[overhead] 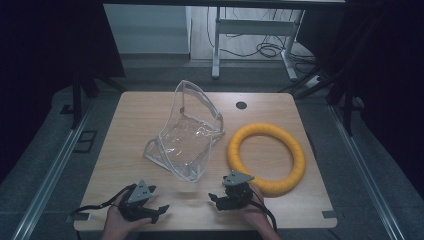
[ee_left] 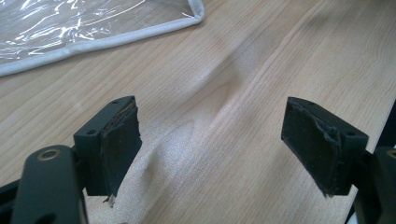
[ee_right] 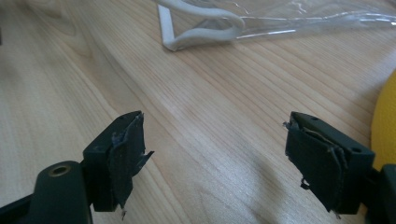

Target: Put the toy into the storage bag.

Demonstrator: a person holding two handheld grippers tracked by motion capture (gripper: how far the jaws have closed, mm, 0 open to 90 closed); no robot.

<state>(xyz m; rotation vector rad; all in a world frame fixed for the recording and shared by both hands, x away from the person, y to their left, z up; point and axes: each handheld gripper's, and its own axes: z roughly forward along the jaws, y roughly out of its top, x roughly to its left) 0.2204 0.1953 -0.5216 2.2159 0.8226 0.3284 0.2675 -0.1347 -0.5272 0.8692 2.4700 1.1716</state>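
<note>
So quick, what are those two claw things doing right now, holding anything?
Left gripper: open, holding nothing, over bare table.
Right gripper: open, holding nothing.

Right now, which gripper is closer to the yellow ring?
The right gripper; it sits beside the yellow ring, while the left gripper is farther away.

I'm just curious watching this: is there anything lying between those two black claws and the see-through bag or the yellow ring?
Nothing visible does. The left gripper and right gripper sit open at the near edge, with bare wooden table ahead of them up to the clear bag. The yellow ring lies just beside the right gripper.
</note>
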